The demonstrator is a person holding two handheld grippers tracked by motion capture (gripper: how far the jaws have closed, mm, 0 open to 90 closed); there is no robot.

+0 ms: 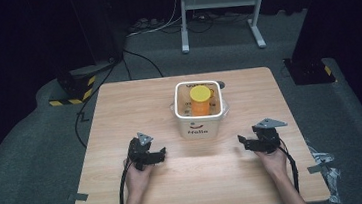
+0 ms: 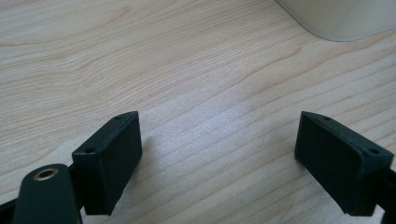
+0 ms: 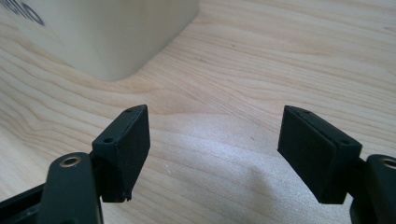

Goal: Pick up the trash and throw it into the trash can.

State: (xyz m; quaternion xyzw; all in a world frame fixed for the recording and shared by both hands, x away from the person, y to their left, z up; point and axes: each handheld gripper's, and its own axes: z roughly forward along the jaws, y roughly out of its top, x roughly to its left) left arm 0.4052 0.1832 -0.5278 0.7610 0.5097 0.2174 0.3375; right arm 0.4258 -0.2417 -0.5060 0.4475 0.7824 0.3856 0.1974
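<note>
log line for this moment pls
left gripper: open, empty | right gripper: open, empty | jar: in bin | bin: between grippers

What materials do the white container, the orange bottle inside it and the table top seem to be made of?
White container: probably plastic, smooth and slightly matte, with rounded moulded corners and printed lettering. Orange bottle: likely translucent plastic, with an opaque yellow cap. Table top: light wood or wood-look laminate; grain lines show, with a soft sheen.

Pale wood-grain table (image 1: 143,196), smooth matt; white plastic tub (image 1: 199,126); matt black plastic fingers (image 2: 109,158).
</note>
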